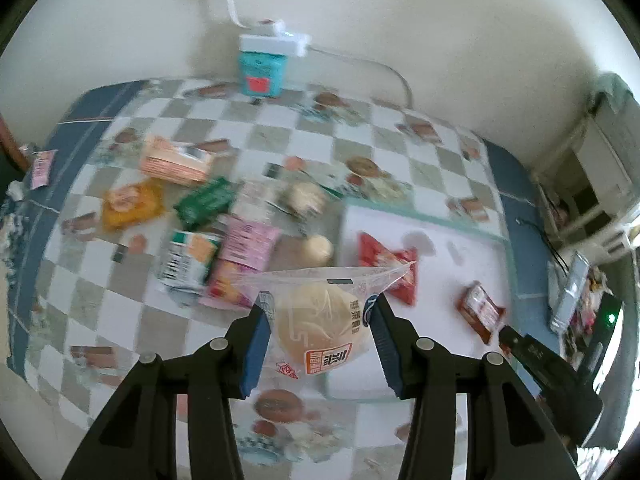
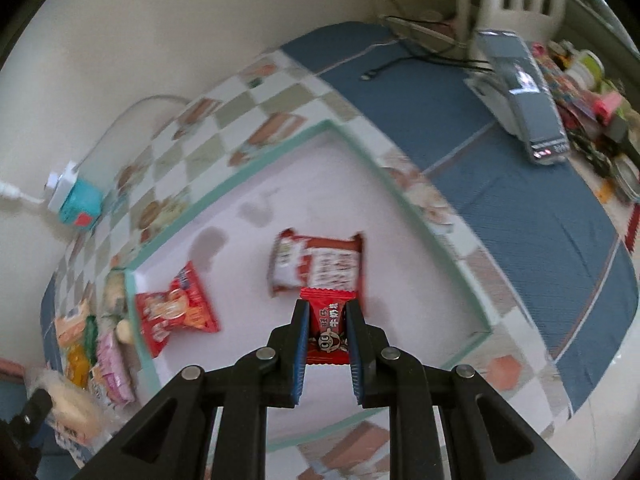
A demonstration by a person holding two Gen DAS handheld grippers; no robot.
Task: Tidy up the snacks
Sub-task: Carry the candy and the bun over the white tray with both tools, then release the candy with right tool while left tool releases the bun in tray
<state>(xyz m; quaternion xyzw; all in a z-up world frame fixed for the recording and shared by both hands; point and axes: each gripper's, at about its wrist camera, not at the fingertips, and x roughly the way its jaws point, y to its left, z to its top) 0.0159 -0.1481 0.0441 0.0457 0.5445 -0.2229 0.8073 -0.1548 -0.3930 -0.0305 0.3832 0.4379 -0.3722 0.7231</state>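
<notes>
Holding two snacks at once, one per tool. Left gripper (image 1: 320, 320) closed part-way on the bun packet (image 1: 320, 320) — a round, pale bun sealed in clear film, carried above the near-left edge of the white tray (image 1: 440, 232), pads bearing on the film at either side. Judged light, soft and easily crushed; film slick and crinkly, so best taken by the bun's flanks with modest pressure, or by the flat sealed edge. Right gripper (image 2: 328, 326) closed narrowly on the red candy packet (image 2: 328, 328), a small flat sachet with crimped ends, poised over the tray's near half. Judged very light, thin, glossy; prone to slipping or twisting if pinched off-centre.

Already lying on the tray: a red triangular chip bag (image 2: 176, 312), puffy and foil-like, and a red-and-white bar wrapper (image 2: 316, 264), flat and rectangular. Tray itself smooth, white, with a low mint-green rim. Unsorted pile (image 1: 200, 220) left of the tray on the checked tablecloth (image 1: 280, 128) — orange, green, pink and striped wrappers, mostly soft film, some overlapping. Teal box (image 1: 260, 72) against the wall, well apart. Blur prevents reading of finer print.
</notes>
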